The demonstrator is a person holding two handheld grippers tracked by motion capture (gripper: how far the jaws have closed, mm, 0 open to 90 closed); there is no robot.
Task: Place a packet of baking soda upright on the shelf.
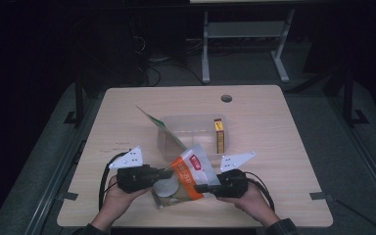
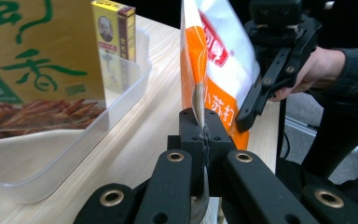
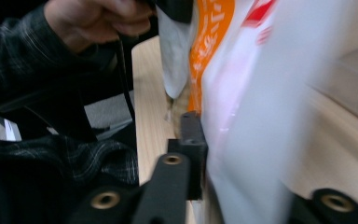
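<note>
An orange-and-white snack bag [image 1: 191, 174] is held between both grippers above the near middle of the wooden table [image 1: 274, 147]. My left gripper [image 1: 169, 172] is shut on the bag's left edge; in the left gripper view its jaws [image 2: 204, 135] pinch the thin seam of the bag [image 2: 219, 60]. My right gripper [image 1: 199, 187] is shut on the bag's lower right side, also seen from the left gripper [image 2: 246, 120]. In the right gripper view the bag [image 3: 251, 116] lies blurred between the jaws [image 3: 205, 140] and hides one of them.
A clear plastic container [image 1: 191, 119] stands just behind the bag, with a yellow box [image 1: 219, 133] at its right end and a green-and-yellow packet [image 1: 159, 126] leaning at its left. A cable hole [image 1: 226, 98] is at the table's far side.
</note>
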